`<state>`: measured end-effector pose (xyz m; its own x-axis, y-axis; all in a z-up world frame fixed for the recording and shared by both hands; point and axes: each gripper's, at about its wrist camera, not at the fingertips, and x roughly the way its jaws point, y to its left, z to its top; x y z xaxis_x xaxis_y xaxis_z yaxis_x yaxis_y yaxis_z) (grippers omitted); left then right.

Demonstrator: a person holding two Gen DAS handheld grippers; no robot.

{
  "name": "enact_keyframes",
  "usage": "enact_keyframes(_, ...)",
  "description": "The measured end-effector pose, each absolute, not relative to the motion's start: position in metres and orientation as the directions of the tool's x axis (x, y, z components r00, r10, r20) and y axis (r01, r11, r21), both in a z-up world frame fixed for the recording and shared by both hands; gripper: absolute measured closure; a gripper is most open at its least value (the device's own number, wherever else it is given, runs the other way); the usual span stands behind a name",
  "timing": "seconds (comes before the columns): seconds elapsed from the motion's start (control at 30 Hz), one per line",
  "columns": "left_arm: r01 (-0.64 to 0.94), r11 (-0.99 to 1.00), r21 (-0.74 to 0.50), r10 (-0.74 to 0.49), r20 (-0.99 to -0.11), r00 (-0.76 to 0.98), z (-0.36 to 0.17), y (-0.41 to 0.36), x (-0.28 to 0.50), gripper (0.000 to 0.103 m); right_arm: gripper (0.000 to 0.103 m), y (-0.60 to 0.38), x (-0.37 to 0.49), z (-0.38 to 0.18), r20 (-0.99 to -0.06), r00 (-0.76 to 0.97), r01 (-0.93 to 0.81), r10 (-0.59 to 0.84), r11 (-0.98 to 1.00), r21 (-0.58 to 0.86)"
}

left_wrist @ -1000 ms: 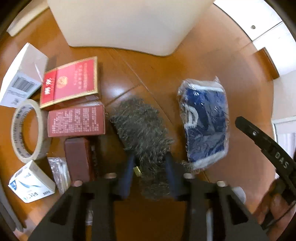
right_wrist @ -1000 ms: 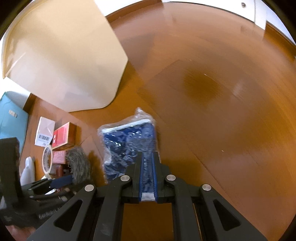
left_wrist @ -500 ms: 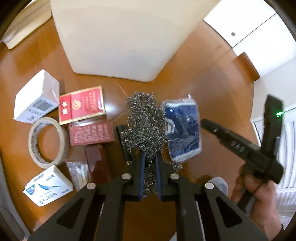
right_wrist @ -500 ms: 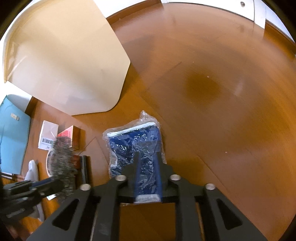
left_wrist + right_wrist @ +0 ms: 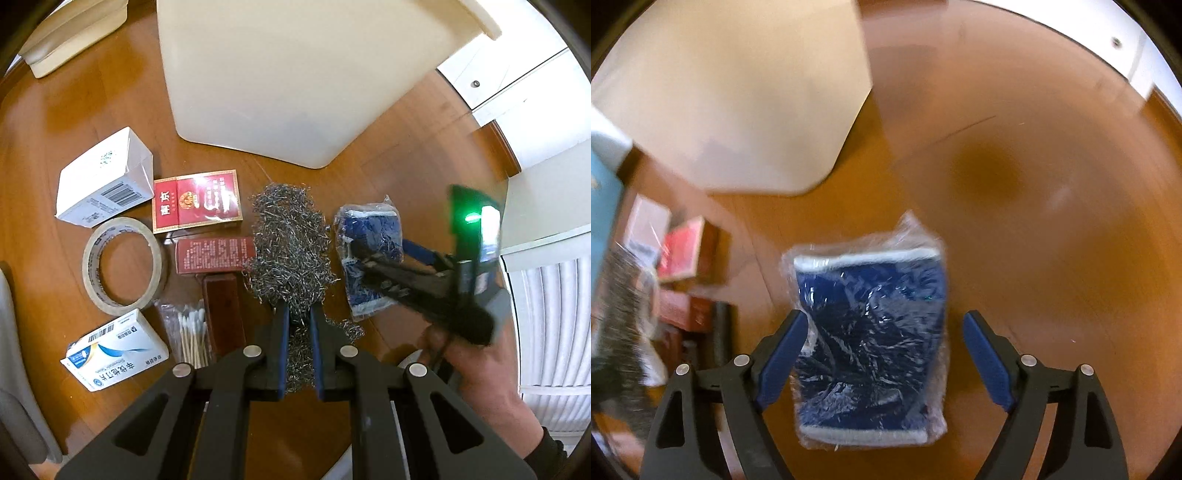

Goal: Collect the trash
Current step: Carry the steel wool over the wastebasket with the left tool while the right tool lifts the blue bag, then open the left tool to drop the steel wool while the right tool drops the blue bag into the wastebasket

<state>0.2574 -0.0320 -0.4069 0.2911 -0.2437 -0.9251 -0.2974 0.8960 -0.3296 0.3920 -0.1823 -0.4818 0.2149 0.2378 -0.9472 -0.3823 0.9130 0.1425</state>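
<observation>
Red cigarette pack (image 5: 197, 201): the characters 南京 read down its left panel beside a gold emblem. White box (image 5: 107, 179): barcode on its side, print too small to read. Blue-and-white box (image 5: 114, 350): barcode and Chinese lettering, not legible. Dark red carton (image 5: 216, 254): dense fine print, unreadable.

The cream bin (image 5: 295, 85) is the big obstacle, standing on the table (image 5: 1034, 229) and walling off everything behind it. To the bin's right, bare wood runs open toward the table's edge. In front of the bin, to its left, boxes crowd together: a white carton (image 5: 105, 177), a red cigarette pack (image 5: 197, 201), a tape roll (image 5: 122, 264), with hardly a gap between them. Directly before the bin, the steel wool (image 5: 291, 243) and the bagged blue cloth (image 5: 868, 339) lie near each other, a narrow strip of wood between.
</observation>
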Motion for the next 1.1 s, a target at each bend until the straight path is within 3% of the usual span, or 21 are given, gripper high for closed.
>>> enact_keyframes(0.07, -0.295, 0.897, -0.329, -0.241, -0.924, 0.296, -0.404, -0.031, 0.257, 0.093, 0.015, -0.172, 0.386, -0.486, -0.951, 0.233, -0.419, 0.203, 0.904, 0.091)
enact_keyframes(0.1, -0.291, 0.899, -0.328, -0.239, -0.923, 0.301, -0.401, -0.03, 0.258, 0.093, 0.02, -0.167, 0.382, -0.486, -0.948, 0.251, -0.441, 0.197, 0.895, 0.069)
enact_keyframes(0.17, -0.281, 0.903, -0.325, -0.234, -0.92, 0.313, -0.395, -0.029, 0.259, 0.093, 0.042, -0.162, 0.379, -0.484, -0.94, 0.267, -0.472, 0.212, 0.879, 0.064)
enact_keyframes(0.2, -0.271, 0.907, -0.321, -0.229, -0.918, 0.323, -0.389, -0.029, 0.26, 0.093, 0.066, -0.16, 0.378, -0.481, -0.935, 0.265, -0.487, 0.233, 0.87, 0.079)
enact_keyframes(0.23, -0.262, 0.911, -0.319, -0.225, -0.916, 0.331, -0.383, -0.029, 0.26, 0.093, 0.075, -0.159, 0.377, -0.479, -0.934, 0.256, -0.488, 0.247, 0.868, 0.096)
enact_keyframes(0.3, -0.236, 0.916, -0.324, -0.226, -0.904, 0.363, -0.361, -0.029, 0.26, 0.093, 0.081, -0.16, 0.375, -0.473, -0.926, 0.252, -0.494, 0.28, 0.86, 0.126)
enact_keyframes(0.5, -0.066, 0.924, -0.376, -0.293, -0.811, 0.507, -0.252, -0.043, 0.259, 0.093, 0.082, -0.193, 0.368, -0.422, -0.87, 0.343, -0.406, 0.355, 0.891, 0.204)
enact_keyframes(0.67, -0.018, 0.896, -0.443, -0.338, -0.708, 0.62, -0.188, -0.023, 0.299, 0.093, 0.081, -0.234, 0.373, -0.393, -0.839, 0.406, -0.287, 0.363, 0.922, 0.261)
enact_keyframes(0.83, -0.054, 0.951, -0.305, -0.221, -0.79, 0.572, -0.204, 0.022, 0.397, 0.092, 0.08, -0.251, 0.383, -0.379, -0.818, 0.446, -0.222, 0.365, 0.93, 0.294)
enact_keyframes(0.97, -0.112, 0.972, -0.208, -0.126, -0.858, 0.498, -0.235, 0.037, 0.432, 0.07, 0.08, -0.255, 0.394, -0.374, -0.802, 0.461, -0.211, 0.379, 0.925, 0.316)
enact_keyframes(1.03, -0.126, 0.973, -0.192, -0.105, -0.86, 0.5, -0.241, 0.04, 0.435, 0.052, 0.08, -0.254, 0.397, -0.369, -0.796, 0.469, -0.217, 0.384, 0.923, 0.317)
enact_keyframes(1.1, -0.15, 0.966, -0.211, -0.104, -0.847, 0.521, -0.24, 0.043, 0.431, 0.026, 0.08, -0.252, 0.399, -0.361, -0.787, 0.479, -0.228, 0.388, 0.921, 0.315)
